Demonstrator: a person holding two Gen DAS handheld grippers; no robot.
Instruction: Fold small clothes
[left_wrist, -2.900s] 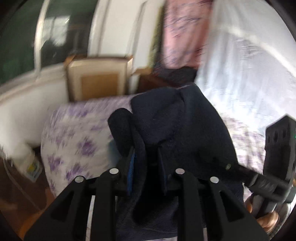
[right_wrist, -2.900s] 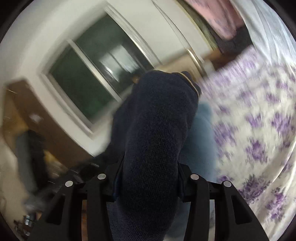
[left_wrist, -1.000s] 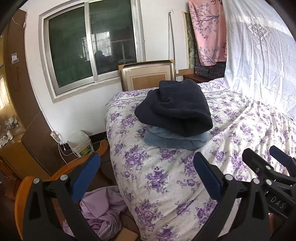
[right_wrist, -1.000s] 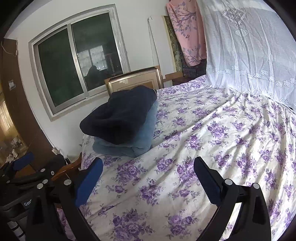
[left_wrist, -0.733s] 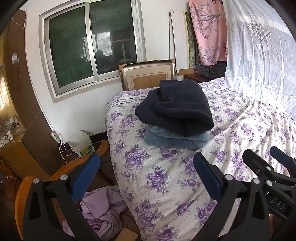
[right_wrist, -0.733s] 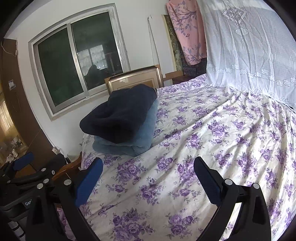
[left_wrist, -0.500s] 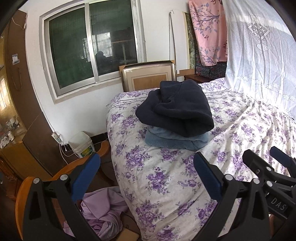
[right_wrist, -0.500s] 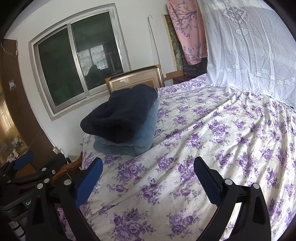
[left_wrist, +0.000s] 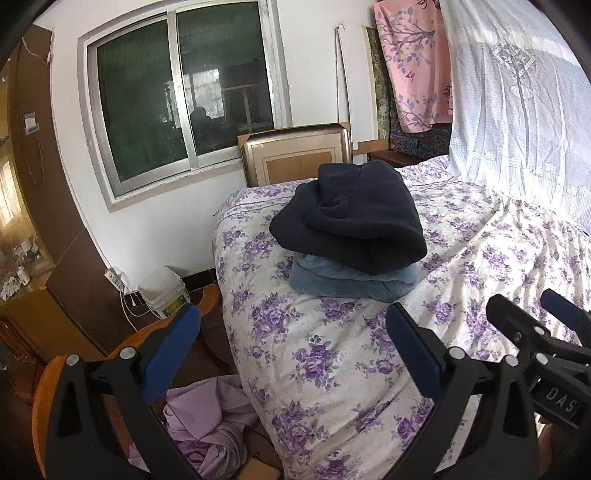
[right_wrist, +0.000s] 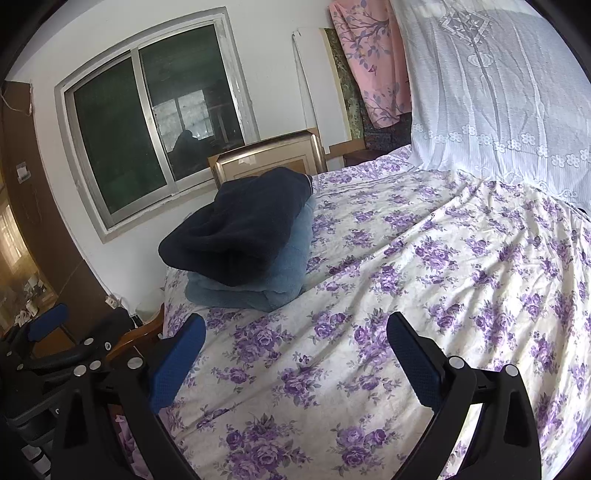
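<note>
A folded dark navy garment (left_wrist: 354, 210) (right_wrist: 243, 229) lies on top of a folded light blue garment (left_wrist: 351, 282) (right_wrist: 273, 269), stacked near the corner of the bed. My left gripper (left_wrist: 291, 339) is open and empty, held back from the stack over the bed's near edge. My right gripper (right_wrist: 295, 343) is open too, with nothing between its blue pads, hovering over the floral sheet (right_wrist: 424, 295). The right gripper (left_wrist: 535, 332) shows at the right edge of the left wrist view. At the lower left of the right wrist view is the left gripper (right_wrist: 48, 343).
A crumpled lilac cloth (left_wrist: 207, 424) lies on an orange wooden chair (left_wrist: 48, 373) beside the bed. A white bucket (left_wrist: 162, 291) and a power strip sit on the floor under the window (left_wrist: 181, 103). A white lace curtain (right_wrist: 498, 92) hangs at the right, a framed board (left_wrist: 295, 155) behind the stack.
About three seconds ago both grippers were shut on the navy garment. They let go and drew back; over the last second the view has stayed almost still.
</note>
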